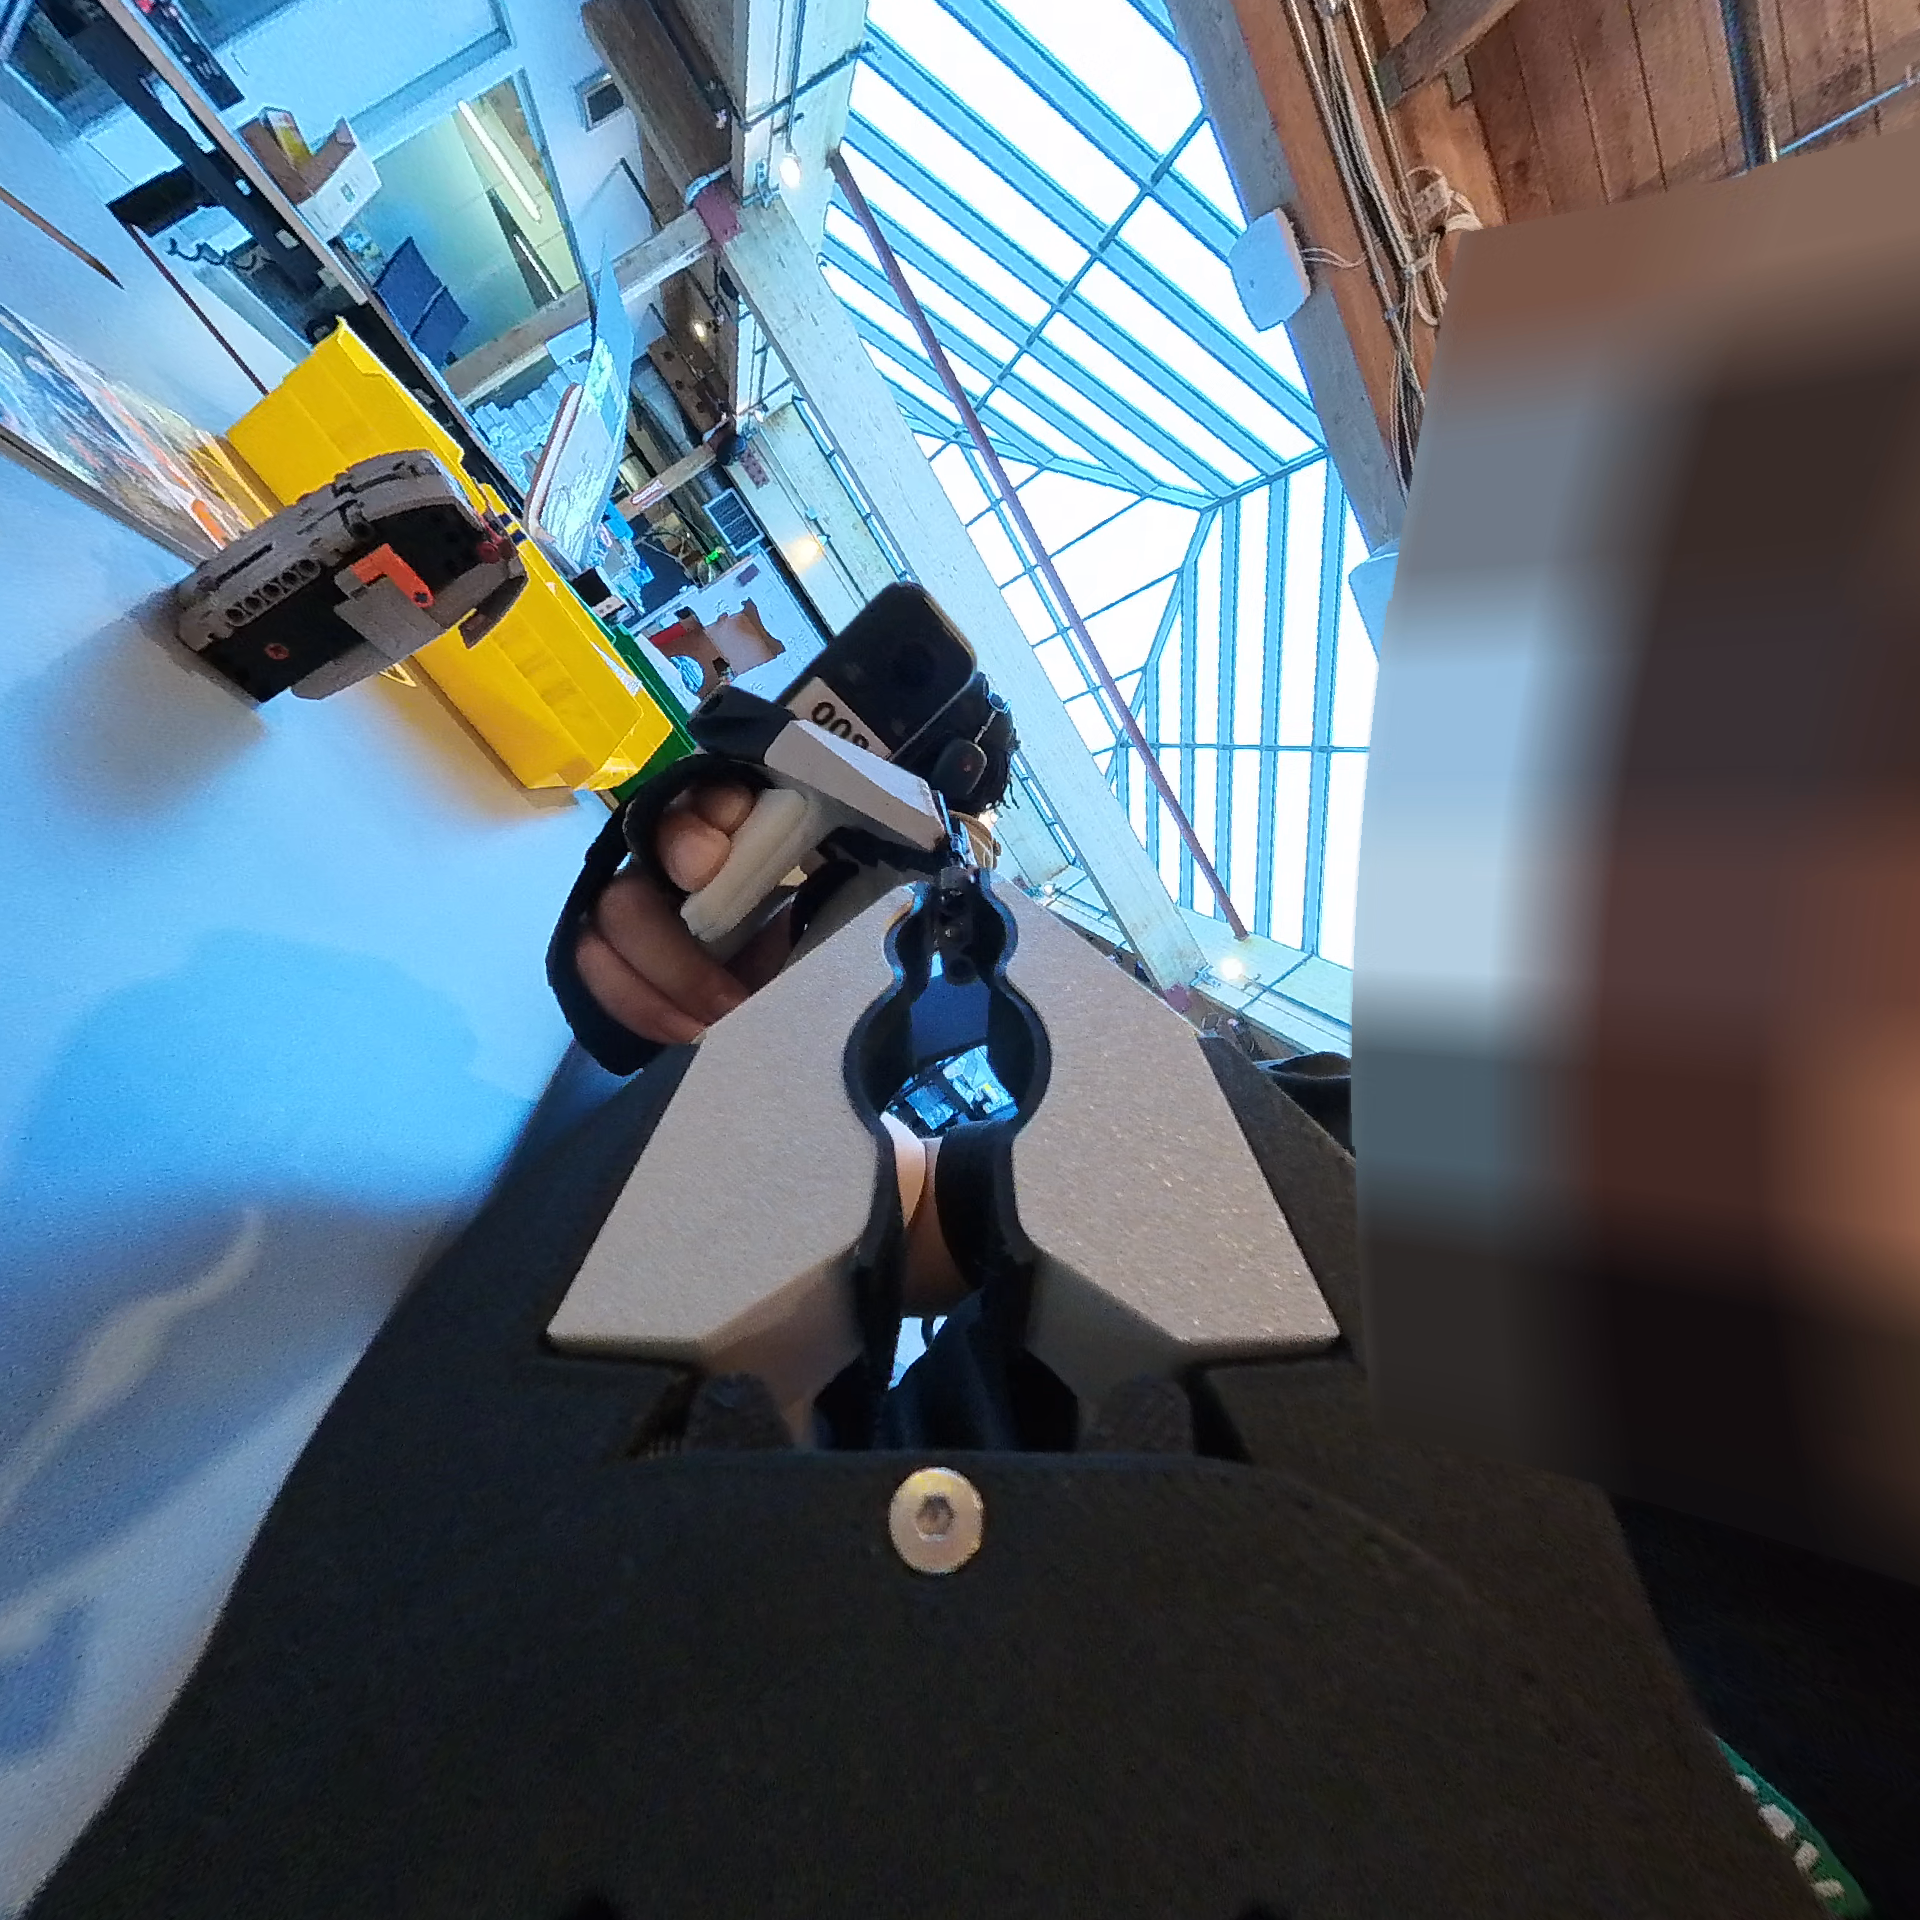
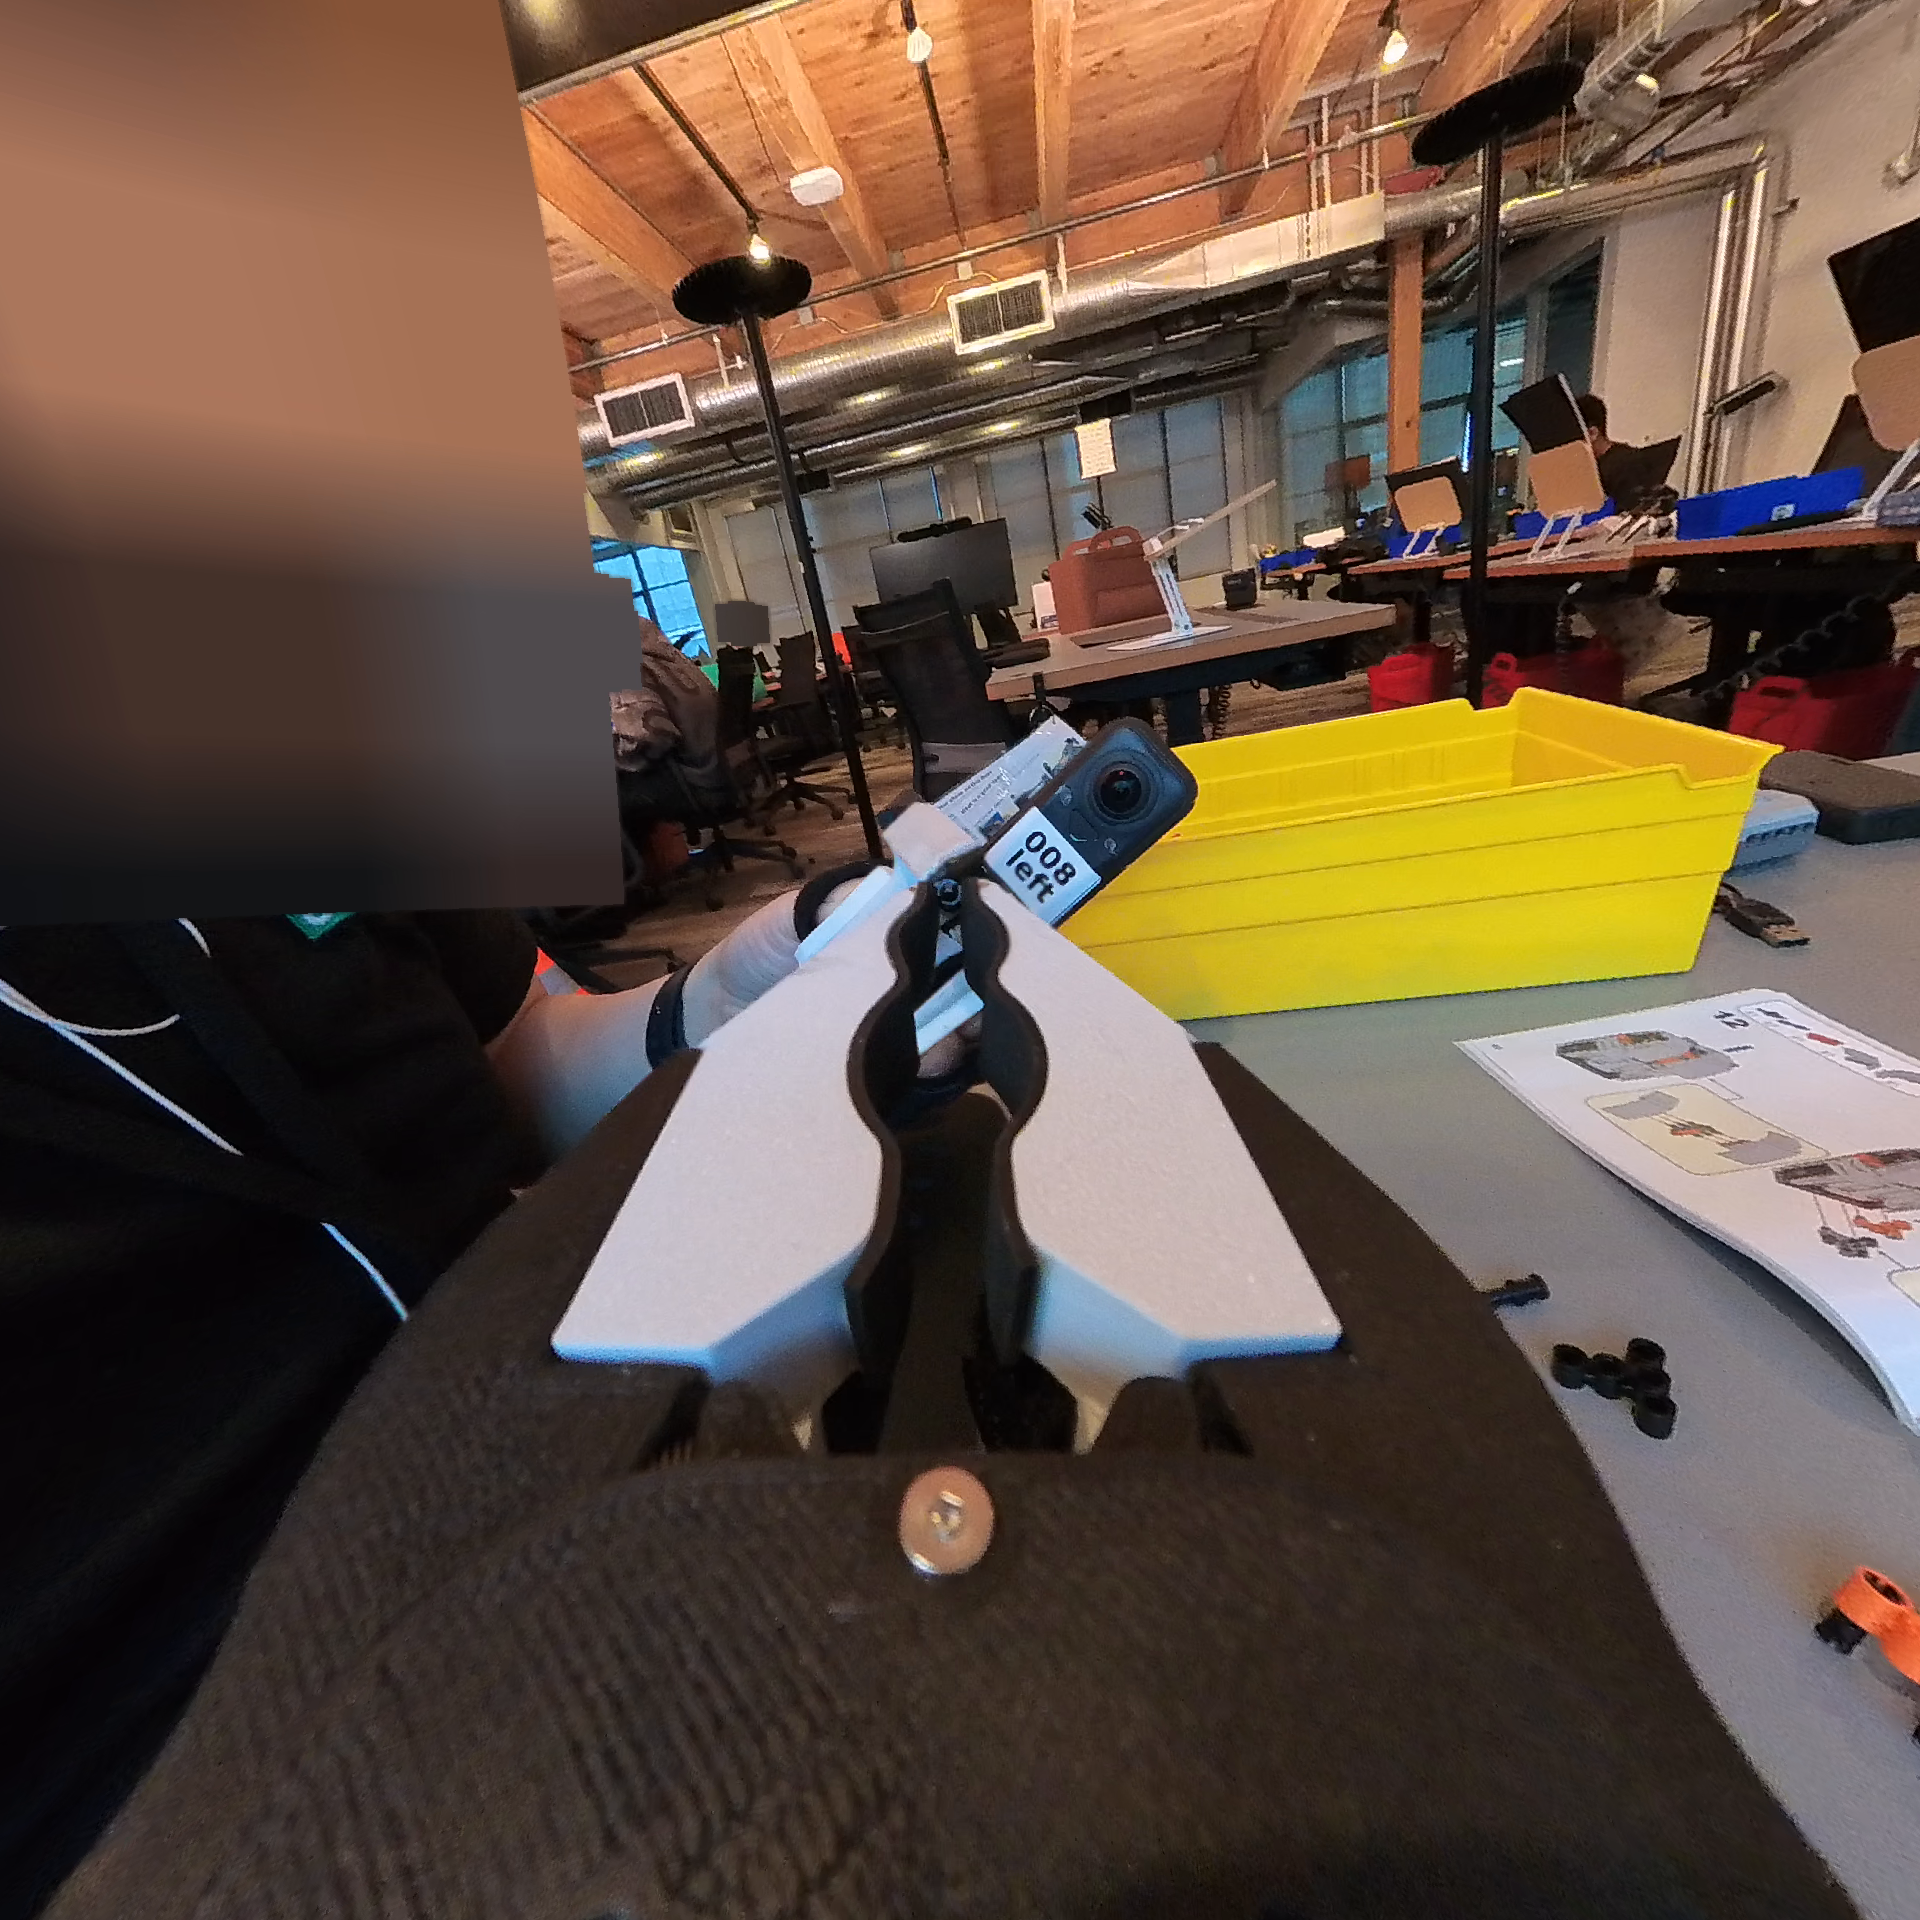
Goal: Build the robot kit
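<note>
My left gripper (image 1: pixel 951 902) points up and sideways, its jaws nearly closed on a small black part (image 1: pixel 953 925) at the tips. My right gripper (image 2: pixel 942 894) faces it tip to tip, its jaws also closed around the small black part (image 2: pixel 948 896). Each view shows the other gripper just beyond: the right one held by a hand (image 1: pixel 665 914), the left one with its black camera (image 2: pixel 1117 800). A grey and black brick-built model (image 1: pixel 343 582) stands on the grey table (image 1: pixel 208 935), apart from both grippers.
A yellow bin (image 2: pixel 1403 862) stands behind the grippers, also in the left wrist view (image 1: pixel 499 623). An open instruction booklet (image 2: pixel 1714 1143), a black connector piece (image 2: pixel 1621 1377), a black pin (image 2: pixel 1517 1294) and an orange part (image 2: pixel 1870 1631) lie on the table's right side (image 2: pixel 1455 1195). The grippers are tip to tip, or close to it.
</note>
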Motion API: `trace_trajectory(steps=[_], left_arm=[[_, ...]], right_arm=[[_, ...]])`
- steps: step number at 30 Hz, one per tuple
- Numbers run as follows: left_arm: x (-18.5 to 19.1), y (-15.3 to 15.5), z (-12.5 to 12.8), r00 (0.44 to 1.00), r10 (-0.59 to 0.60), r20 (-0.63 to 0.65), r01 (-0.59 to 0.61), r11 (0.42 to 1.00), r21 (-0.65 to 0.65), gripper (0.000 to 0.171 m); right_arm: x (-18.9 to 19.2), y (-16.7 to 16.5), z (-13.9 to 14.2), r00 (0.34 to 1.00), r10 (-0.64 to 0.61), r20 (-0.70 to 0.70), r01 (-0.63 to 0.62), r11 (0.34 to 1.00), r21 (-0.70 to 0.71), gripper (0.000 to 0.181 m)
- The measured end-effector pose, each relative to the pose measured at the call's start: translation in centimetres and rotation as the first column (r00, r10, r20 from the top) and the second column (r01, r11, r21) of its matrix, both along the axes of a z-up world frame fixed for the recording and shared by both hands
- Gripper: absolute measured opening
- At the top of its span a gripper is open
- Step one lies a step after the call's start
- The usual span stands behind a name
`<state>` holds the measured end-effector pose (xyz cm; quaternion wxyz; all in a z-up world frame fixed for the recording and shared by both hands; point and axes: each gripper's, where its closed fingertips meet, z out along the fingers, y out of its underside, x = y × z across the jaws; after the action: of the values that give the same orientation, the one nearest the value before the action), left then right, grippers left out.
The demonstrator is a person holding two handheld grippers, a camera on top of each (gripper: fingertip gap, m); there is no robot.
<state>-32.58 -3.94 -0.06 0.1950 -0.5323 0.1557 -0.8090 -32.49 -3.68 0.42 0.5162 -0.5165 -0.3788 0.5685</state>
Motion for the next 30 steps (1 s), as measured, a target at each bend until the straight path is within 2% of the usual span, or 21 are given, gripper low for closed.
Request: trace_trajectory(steps=[4,9,11,13,16,18,22,25,30], left_arm=[[0.1,0.2,-0.4,0.999,0.018,-0.038,-0.017,1.000,0.020,0.003],[-0.2,1.3,-2.2,0.984,0.086,-0.154,-0.078,0.995,0.055,0.003],[-0.5,1.7,-2.7,0.973,0.117,-0.199,-0.104,0.992,0.073,0.003],[-0.7,2.4,-3.6,0.941,0.175,-0.289,-0.139,0.981,0.138,0.003],[-1.1,3.8,-4.9,0.840,0.300,-0.452,-0.178,0.939,0.293,0.004],[-1.4,4.8,-5.5,0.746,0.383,-0.544,-0.167,0.899,0.404,0.004],[-2.3,6.7,-6.5,0.557,0.498,-0.664,-0.121,0.840,0.528,0.004],[-2.8,8.0,-6.8,0.464,0.548,-0.696,-0.103,0.813,0.573,0.004],[-4.0,10.0,-7.8,0.270,0.650,-0.711,-0.034,0.744,0.667,0.004]], right_arm=[[0.0,0.1,-0.1,0.999,-0.028,0.024,0.027,0.999,0.027,0.002],[0.5,1.5,-0.5,0.982,-0.148,0.114,0.139,0.987,0.084,0.002],[1.4,3.5,-1.5,0.931,-0.284,0.227,0.264,0.958,0.115,0.002],[3.1,6.3,-3.6,0.794,-0.452,0.406,0.428,0.891,0.152,0.002],[6.2,9.3,-6.7,0.507,-0.593,0.626,0.570,0.775,0.272,0.002],[7.1,9.9,-8.0,0.403,-0.603,0.688,0.591,0.746,0.308,0.002],[7.5,10.3,-9.4,0.317,-0.612,0.724,0.606,0.718,0.341,0.002],[7.3,10.4,-9.5,0.302,-0.617,0.726,0.602,0.714,0.357,0.002],[7.5,10.4,-9.7,0.281,-0.620,0.733,0.593,0.712,0.376,0.002]])
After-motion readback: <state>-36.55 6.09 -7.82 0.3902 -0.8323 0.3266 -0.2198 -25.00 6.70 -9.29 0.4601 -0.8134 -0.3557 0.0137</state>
